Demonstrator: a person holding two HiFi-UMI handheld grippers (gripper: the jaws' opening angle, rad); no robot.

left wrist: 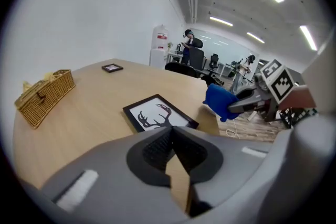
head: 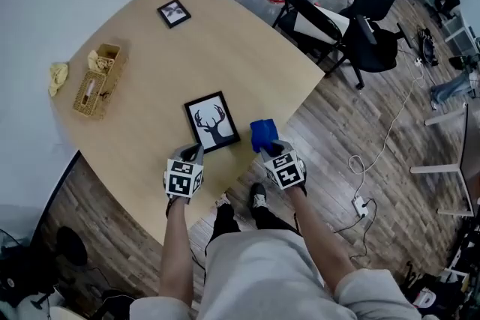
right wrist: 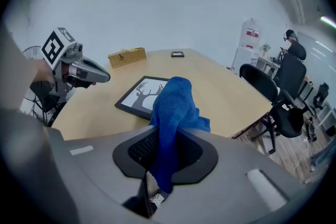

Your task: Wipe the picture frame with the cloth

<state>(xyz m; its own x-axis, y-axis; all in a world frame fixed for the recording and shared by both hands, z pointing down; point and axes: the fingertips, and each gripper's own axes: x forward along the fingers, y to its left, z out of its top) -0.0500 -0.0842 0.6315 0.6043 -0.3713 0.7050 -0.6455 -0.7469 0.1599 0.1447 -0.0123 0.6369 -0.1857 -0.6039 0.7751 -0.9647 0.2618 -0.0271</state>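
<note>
The black picture frame (head: pixel 212 121) with a deer silhouette lies flat near the table's front edge; it also shows as the frame (left wrist: pixel 157 114) and the frame (right wrist: pixel 143 94). My right gripper (head: pixel 268 149) is shut on a blue cloth (head: pixel 263 134), held just off the frame's right side near the table edge. The cloth (right wrist: pixel 176 105) sticks up from between the jaws. My left gripper (head: pixel 196 154) is shut with nothing in it, just in front of the frame's near edge. Its pads (left wrist: pixel 160 147) meet at the tips.
A wicker basket (head: pixel 97 80) and a yellowish rag (head: pixel 58 77) sit at the table's left. A small framed picture (head: pixel 174 13) lies at the far side. Black office chairs (head: pixel 330 26) stand right of the table. Cables and a power strip (head: pixel 360 202) lie on the wood floor.
</note>
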